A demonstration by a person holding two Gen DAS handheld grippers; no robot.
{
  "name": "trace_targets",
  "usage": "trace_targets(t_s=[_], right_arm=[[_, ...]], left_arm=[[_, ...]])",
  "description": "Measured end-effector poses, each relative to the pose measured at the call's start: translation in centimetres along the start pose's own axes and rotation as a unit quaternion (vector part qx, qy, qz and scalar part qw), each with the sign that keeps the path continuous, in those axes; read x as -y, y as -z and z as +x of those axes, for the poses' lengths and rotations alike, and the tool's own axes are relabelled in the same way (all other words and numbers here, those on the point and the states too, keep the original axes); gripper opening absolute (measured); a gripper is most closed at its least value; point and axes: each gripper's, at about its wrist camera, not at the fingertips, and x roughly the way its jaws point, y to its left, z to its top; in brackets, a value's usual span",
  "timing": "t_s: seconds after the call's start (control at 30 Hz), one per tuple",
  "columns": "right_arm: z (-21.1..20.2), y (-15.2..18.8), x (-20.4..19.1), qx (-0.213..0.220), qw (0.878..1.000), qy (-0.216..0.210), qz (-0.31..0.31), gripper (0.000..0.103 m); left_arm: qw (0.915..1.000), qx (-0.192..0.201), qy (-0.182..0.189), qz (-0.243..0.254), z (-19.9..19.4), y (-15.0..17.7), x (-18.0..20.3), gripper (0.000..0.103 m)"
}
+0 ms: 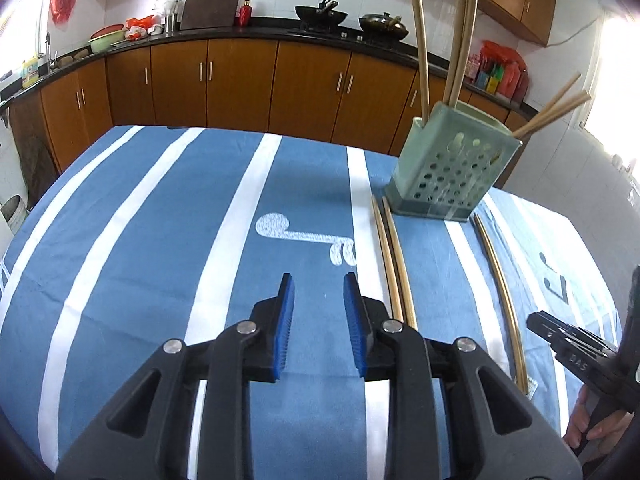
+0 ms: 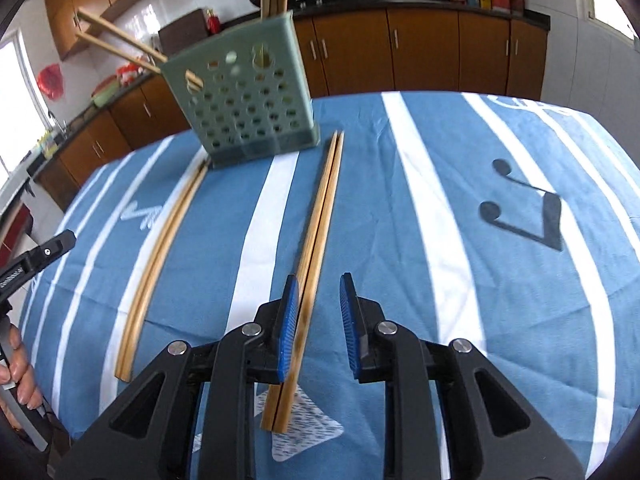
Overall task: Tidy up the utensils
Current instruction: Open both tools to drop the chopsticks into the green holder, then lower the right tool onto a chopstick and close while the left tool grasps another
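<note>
Kitchen w/ brown cabinets point(image 1: 240, 80), table under blue-white striped cloth point(image 1: 160, 220). Green perforated holder point(image 1: 452, 168) upright near far edge, several chopsticks point(image 1: 460, 44) standing or leaning in it. Two chopstick pairs flat on cloth: left pair point(image 1: 392, 260) w/ far tips just beside holder base, right pair point(image 2: 316, 248) likewise on other side. Left gripper point(image 1: 319, 280) jaws apart, nothing btwn, hovers beside left pair. Right gripper point(image 2: 319, 280) jaws apart, right pair lying btwn pads, close against left pad, not clamped.
</note>
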Motion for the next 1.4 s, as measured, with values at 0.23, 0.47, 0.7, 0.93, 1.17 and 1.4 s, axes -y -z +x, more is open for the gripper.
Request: trace_targets(t_s=[0.23,0.47,0.7,0.93,1.17,1.4], right_arm=[[1.1,0.3,-0.6,-0.011,1.000,0.016,-0.014,0.022],[1.3,0.1,0.7,-0.011,0.998,0.061,-0.016,0.008],[0.6,-0.3,4.7,0.003,0.991,0.120,0.057,0.007],[0.4,0.0,4.9,0.006,0.992,0.122,0.046,0.007],[0.2,0.2,4.7,0.007,0.992,0.117,0.040,0.007],[0.1,0.3,4.5,0.007,0.993,0.117,0.032,0.007]], left_arm=[[0.9999,-0.013,0.003,0.007,0.7,0.6,0.8,0.030],[0.9994,-0.028,0.013,0.013,1.6,1.2,1.6,0.030],[0.9976,-0.051,0.039,0.026,2.6,2.0,3.0,0.029],[0.9946,-0.071,0.053,0.054,3.6,2.8,4.8,0.026],[0.9909,-0.089,0.050,0.087,4.5,3.7,6.6,0.017],[0.9909,-0.088,0.017,0.100,5.4,3.7,6.9,0.009]])
